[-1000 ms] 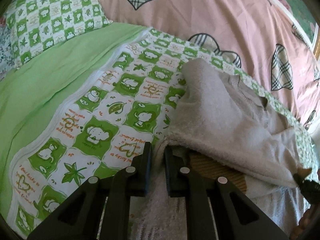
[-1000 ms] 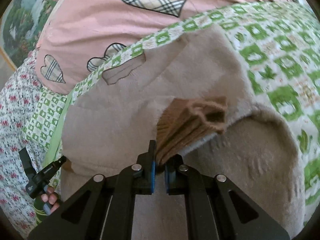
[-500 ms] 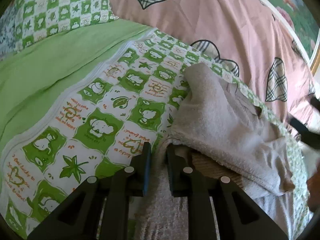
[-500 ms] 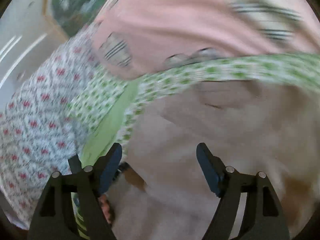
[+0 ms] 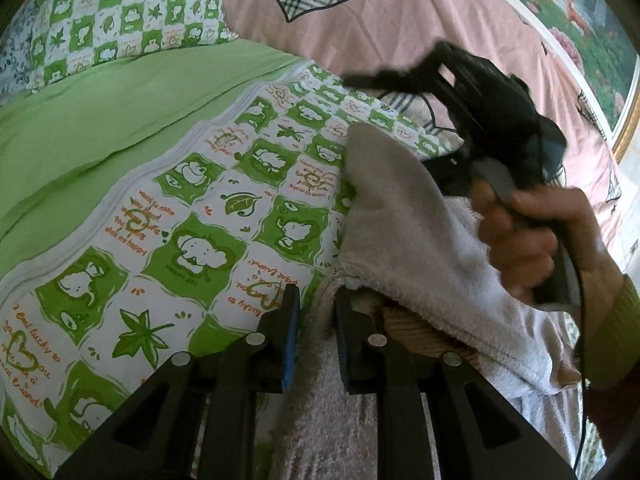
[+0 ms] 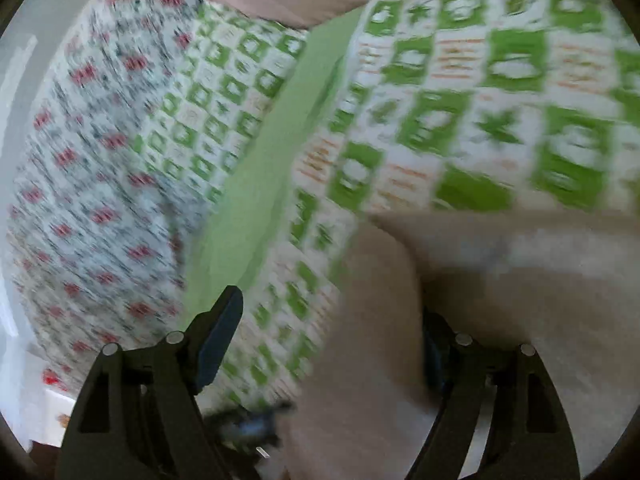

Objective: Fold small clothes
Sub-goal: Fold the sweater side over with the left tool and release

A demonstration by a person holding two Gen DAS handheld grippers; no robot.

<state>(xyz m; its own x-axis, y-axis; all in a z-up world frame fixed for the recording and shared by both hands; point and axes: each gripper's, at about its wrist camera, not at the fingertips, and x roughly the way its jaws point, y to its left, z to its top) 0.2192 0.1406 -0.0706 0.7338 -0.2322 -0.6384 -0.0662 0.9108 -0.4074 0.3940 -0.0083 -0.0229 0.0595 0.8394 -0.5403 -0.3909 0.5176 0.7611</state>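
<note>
While the beige fleece garment [image 5: 400,216] lies partly folded on the bed [image 5: 120,128], near its right side in the left wrist view, the step in hand looks like completing a fold: one edge is pinned and the free side must be taken up next. To do it well, I would keep the pinned edge steady, catch a full layer of fleece rather than only its nap, and lay it flat without dragging the quilt [image 5: 208,240] beneath.

Largest to smallest: the bed carries a smooth plain green sheet, a quilt printed in green and white squares with cartoon animals and leaves, and a pink cover [image 5: 400,20] with checked hearts. The garment is thick, soft and fuzzy, with a rounded folded corner and a brown ribbed knit band [image 5: 420,332] showing under the flap.

The left hand-held gripper [image 5: 316,320] is nearly together, pinching the fleece edge between its pads. The right hand-held gripper [image 6: 332,344], gripped by a hand [image 5: 532,240], has just been opening and stands wide apart; blurred fleece lies between its fingers, unpressed.
</note>
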